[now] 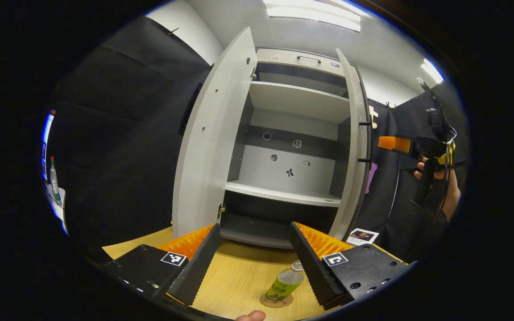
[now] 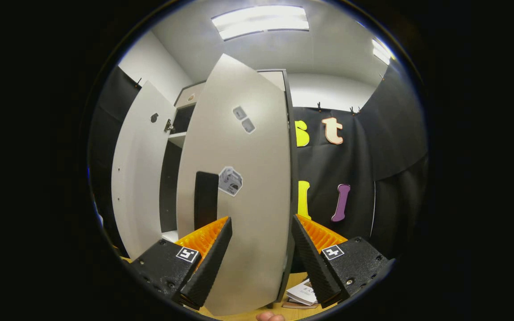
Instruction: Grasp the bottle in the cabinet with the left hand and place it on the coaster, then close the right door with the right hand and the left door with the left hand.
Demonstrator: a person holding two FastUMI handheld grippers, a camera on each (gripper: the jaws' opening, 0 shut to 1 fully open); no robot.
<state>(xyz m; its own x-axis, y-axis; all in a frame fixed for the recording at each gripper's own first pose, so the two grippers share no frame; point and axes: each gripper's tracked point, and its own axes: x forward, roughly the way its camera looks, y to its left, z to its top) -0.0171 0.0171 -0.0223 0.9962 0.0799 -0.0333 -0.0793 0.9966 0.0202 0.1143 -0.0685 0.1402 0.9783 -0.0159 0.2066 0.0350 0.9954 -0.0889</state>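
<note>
Left gripper view, item one: bottle, clear with a greenish label, standing on the round coaster on the wooden table, in front of the cabinet. The placing step reads as done.

Item two: left gripper, fingers spread wide, holding nothing; the bottle shows low in the gap between them, apart from both.

Item three: cabinet, shelves bare in this view, both doors standing open. Left door swung out wide; right door seen nearly edge-on.

Item four: right gripper, seen farther off at the right, held up by a hand just beside the outer side of the right door. A printed card lies on the table near the door's foot.

Right gripper view, item five: right gripper, fingers also spread wide and empty, facing the broad outer face of the right door, which stands close ahead. The left door is open beyond. Some booklets lie on the table below.

Step in hand, by judgement: closing the right door. The next move calls for pressing a finger against that door's outer face and swinging it toward the cabinet front; no grasp is needed. The left door would follow, and its sweep should be kept off the bottle.
</note>
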